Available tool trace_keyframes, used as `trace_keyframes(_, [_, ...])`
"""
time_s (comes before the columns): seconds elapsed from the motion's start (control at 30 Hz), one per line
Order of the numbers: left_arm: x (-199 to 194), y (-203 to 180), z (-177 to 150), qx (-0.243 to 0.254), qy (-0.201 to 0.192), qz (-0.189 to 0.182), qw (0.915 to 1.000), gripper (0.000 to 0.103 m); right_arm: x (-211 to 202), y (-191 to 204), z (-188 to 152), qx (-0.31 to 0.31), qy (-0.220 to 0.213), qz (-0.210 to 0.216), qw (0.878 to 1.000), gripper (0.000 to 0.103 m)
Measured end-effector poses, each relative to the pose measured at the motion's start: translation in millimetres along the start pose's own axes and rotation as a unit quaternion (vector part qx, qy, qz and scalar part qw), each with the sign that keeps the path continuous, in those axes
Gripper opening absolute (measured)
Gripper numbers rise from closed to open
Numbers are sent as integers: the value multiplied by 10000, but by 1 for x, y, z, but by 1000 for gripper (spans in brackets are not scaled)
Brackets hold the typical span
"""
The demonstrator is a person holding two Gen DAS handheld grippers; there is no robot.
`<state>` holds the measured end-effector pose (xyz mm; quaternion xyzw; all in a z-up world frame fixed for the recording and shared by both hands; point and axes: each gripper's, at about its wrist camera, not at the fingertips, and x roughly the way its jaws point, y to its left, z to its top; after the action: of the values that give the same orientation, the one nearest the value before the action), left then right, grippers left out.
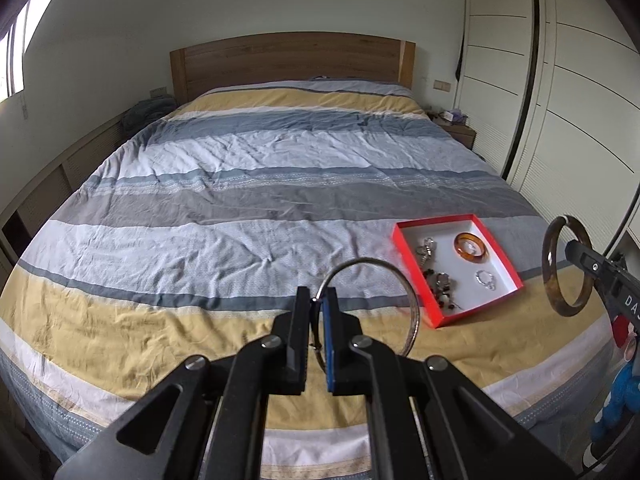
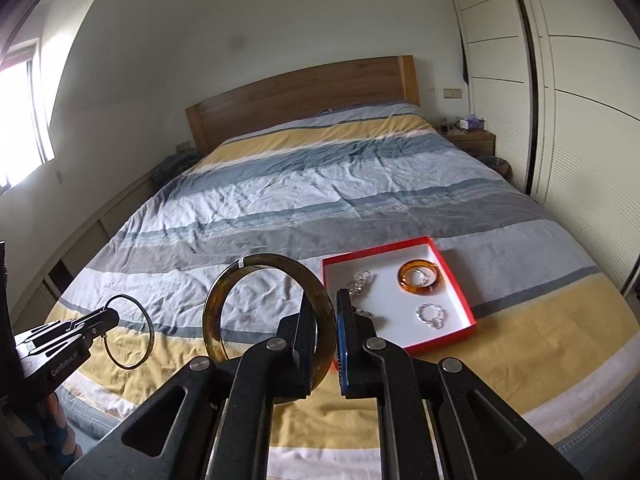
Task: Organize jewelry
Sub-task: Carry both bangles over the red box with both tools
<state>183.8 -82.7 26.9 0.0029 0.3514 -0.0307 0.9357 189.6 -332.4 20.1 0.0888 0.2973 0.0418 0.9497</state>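
Red-rimmed tray (image 2: 454, 280) sits on the striped bed (image 1: 240, 152), at 2 o'clock from both grippers. Inside it: amber bangle (image 2: 419, 276) at 1 o'clock, silver chain bracelet (image 2: 431, 315) at 5, watch (image 1: 426, 249) and dark beads (image 1: 440, 286) along the 9 side. Left gripper (image 1: 319, 300) pinched tight on thin metal bangle (image 1: 412, 300), held upright above the bedding. Right gripper (image 2: 327, 300) clamped on wide brown bangle (image 2: 240, 276), also off the bed.
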Motion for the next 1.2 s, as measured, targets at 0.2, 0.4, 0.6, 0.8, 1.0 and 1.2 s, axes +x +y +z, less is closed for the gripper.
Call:
trace_keyframes(0.2, [7,-42,1,261,101,-252,9993,5,-10,-45,-3,249,-48,-279,9993,9])
trace_keyframes(0.4, [29,-76,6,466,245,-463,9975,5,2,-75,-6,355,65,-474,9982,9])
trace_keyframes(0.6, [73,-103,14,667,469,-603,9948,6,44,-95,-6,340,331,-559,9973,9])
trace_keyframes(0.8, [133,-134,22,917,722,-687,9908,6,103,-114,-6,349,641,-571,9957,9])
trace_keyframes(1.0, [193,-162,20,1147,970,-685,9863,6,155,-133,-4,250,882,-652,9936,9])
trace_keyframes(1.2, [236,-171,12,1058,1245,-669,9843,6,191,-147,-10,83,1108,-719,9912,9])
